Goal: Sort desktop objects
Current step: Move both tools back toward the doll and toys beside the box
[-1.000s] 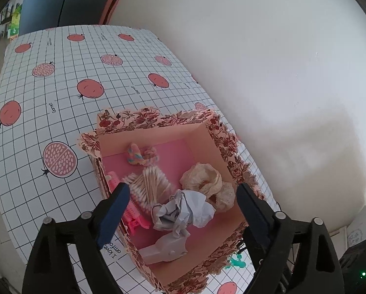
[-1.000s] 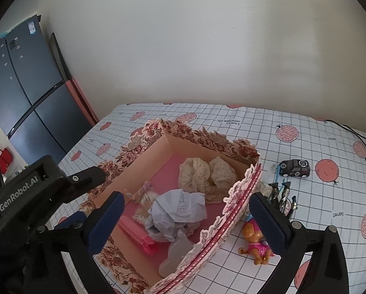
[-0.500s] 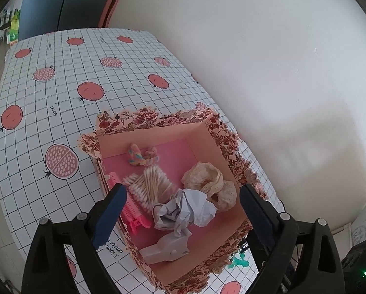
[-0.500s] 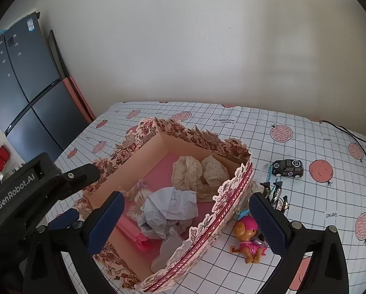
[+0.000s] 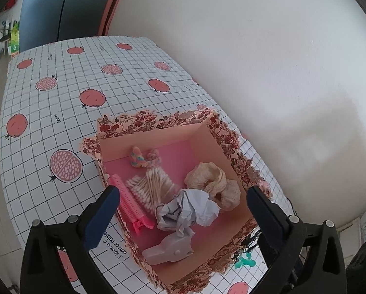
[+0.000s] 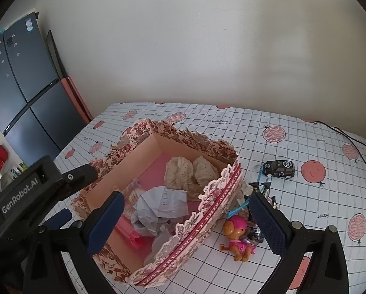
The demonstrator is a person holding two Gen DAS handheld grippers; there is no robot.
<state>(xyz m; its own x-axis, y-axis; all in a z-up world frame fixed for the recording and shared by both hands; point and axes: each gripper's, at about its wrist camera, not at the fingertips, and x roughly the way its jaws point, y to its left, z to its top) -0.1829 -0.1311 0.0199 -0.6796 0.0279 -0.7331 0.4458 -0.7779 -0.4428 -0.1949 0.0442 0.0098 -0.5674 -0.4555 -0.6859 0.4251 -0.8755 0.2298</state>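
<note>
A floral cardboard box (image 5: 158,125) with a pink floor sits on the checked tablecloth. In it lie a crumpled grey paper ball (image 5: 187,210), cotton swabs (image 5: 153,186), a pink comb clip (image 5: 129,203), beige scrunchies (image 5: 207,178), a colourful hair tie (image 5: 141,158) and a grey plastic piece (image 5: 170,250). My left gripper (image 5: 183,193) hovers above the box, its jaws opening with nothing pressed between them. My right gripper (image 6: 185,197) stands open above the box's near wall (image 6: 214,191). A pup toy (image 6: 236,235) lies on the cloth just right of the box.
A black toy car (image 6: 279,167) and dark wrapped candies (image 6: 263,188) lie right of the box. A teal trinket (image 5: 244,262) sits by the box corner. A black cable (image 6: 349,142) runs along the far right edge. A wall backs the table and a dark fridge (image 6: 23,93) stands left.
The left gripper's jaws have spread wider above the box. The box's contents have not moved. The right gripper's jaws stay as wide as before.
</note>
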